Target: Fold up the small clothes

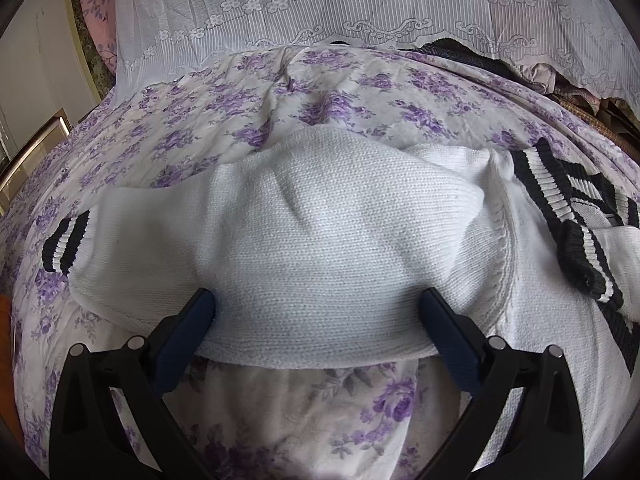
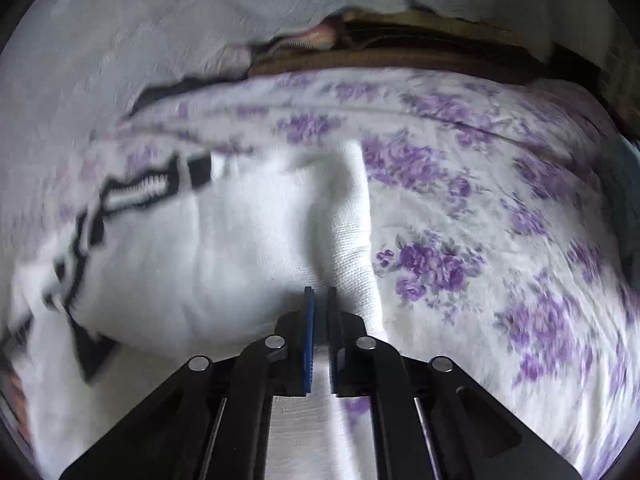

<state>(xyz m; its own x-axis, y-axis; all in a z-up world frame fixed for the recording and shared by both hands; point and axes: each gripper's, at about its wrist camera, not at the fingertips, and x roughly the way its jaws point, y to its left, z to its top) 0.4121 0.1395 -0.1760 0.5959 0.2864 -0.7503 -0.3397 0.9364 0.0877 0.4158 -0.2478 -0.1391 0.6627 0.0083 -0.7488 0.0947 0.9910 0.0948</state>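
Observation:
A white knit sweater (image 1: 320,232) with black-and-white ribbed trim (image 1: 560,196) lies on the floral bed sheet (image 1: 248,92). My left gripper (image 1: 318,304) is open wide. A folded bulge of the sweater sits between its blue pads (image 1: 202,312), and its lower edge spans from one to the other. In the blurred right wrist view the same sweater (image 2: 200,260) lies left of centre. A raised fold runs up to my right gripper (image 2: 320,292), whose jaws are nearly together and pinch that fold at the tips.
A white lace cover (image 1: 360,4) hangs along the far side of the bed. Dark and pink items (image 1: 536,72) show beneath its right end. A metal rail (image 1: 36,148) is at the left. Bare floral sheet (image 2: 480,240) spreads right of the sweater.

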